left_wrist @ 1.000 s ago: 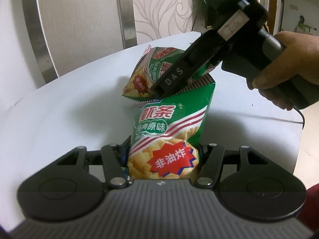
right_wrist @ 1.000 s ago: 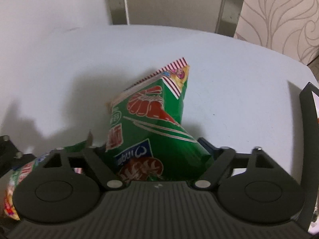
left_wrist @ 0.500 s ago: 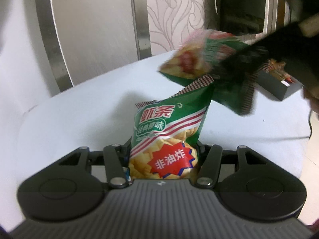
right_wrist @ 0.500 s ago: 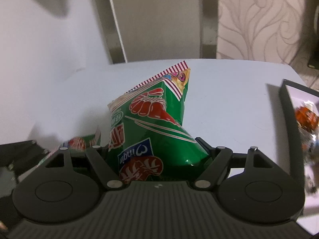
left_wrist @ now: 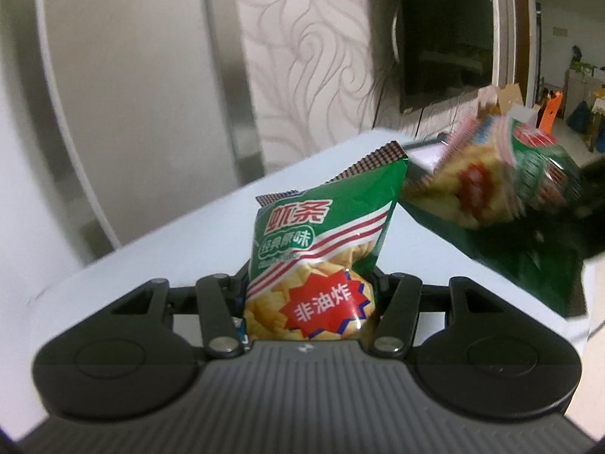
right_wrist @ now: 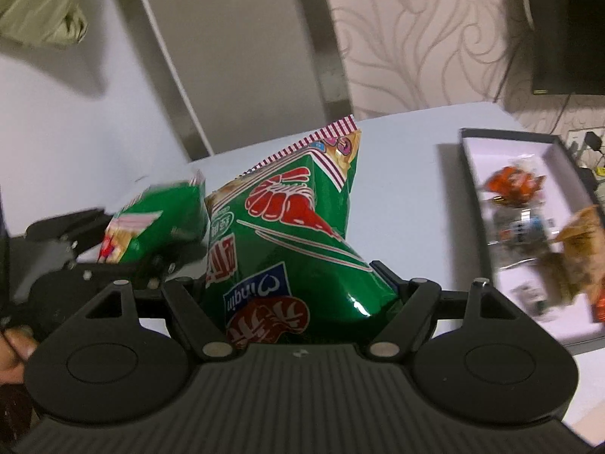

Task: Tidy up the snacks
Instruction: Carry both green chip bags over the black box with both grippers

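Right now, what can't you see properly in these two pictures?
- Right wrist view: the snacks in the black box are smeared by blur; their labels can't be read.
- Left wrist view: the second green snack bag is blurred, and the right gripper holding it is cut off at the picture's edge.
- Both views: each bag's bottom end is hidden behind the gripper's body.
- Right wrist view: the hand is mostly cut off.

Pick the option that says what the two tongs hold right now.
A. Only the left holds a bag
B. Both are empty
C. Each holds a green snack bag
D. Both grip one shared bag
C: the left tongs clamp one green snack bag, and the right tongs clamp a second green bag.
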`<state>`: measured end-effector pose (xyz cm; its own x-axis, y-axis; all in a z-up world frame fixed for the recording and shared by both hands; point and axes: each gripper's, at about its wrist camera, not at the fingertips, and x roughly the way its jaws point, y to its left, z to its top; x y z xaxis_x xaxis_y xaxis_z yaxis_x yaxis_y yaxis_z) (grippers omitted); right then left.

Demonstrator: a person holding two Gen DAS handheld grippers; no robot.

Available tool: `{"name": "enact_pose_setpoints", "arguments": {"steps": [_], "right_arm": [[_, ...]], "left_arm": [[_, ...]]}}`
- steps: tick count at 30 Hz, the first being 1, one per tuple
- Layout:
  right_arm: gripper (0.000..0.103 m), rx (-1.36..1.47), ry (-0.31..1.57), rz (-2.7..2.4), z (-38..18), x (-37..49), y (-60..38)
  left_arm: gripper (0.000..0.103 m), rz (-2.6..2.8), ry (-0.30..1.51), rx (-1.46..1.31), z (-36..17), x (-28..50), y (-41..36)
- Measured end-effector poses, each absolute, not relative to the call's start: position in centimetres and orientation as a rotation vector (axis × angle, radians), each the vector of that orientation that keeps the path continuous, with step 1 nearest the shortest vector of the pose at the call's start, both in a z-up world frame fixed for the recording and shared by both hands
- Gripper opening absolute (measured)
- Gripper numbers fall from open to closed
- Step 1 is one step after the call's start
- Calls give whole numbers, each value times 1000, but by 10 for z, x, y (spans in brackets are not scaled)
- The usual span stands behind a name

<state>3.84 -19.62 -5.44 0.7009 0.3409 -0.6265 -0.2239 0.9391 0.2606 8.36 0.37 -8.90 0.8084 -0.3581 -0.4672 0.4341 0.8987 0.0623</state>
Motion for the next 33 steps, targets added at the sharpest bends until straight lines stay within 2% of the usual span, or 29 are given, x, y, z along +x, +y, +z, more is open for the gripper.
{"name": "enact_pose_setpoints", "arguments": {"steps": [12, 18, 20, 26, 27, 30, 32, 33], "right_arm": [[81, 232, 705, 141, -54, 43, -347], [81, 208, 746, 111, -72, 55, -380], [81, 194, 768, 105, -80, 60, -386], [82, 87, 834, 92, -108, 94, -387], [82, 58, 843, 84, -112, 101, -384], [87, -6, 846, 64, -115, 112, -379], [99, -40, 839, 49, -113, 116, -378], [100, -56, 827, 43, -110, 115, -377]], "left_arm": [[58, -568, 398, 139, -49, 141, -154], [58, -605, 451, 141, -64, 170, -220], [58, -598, 523, 201, -70, 179, -239], [62, -549, 558, 236, -80, 200, -274], [64, -541, 555, 244, -81, 202, -278], [87, -511, 538, 259, -81, 202, -284], [87, -504, 519, 283, -80, 200, -285], [87, -510, 511, 293, -79, 199, -285]]}}
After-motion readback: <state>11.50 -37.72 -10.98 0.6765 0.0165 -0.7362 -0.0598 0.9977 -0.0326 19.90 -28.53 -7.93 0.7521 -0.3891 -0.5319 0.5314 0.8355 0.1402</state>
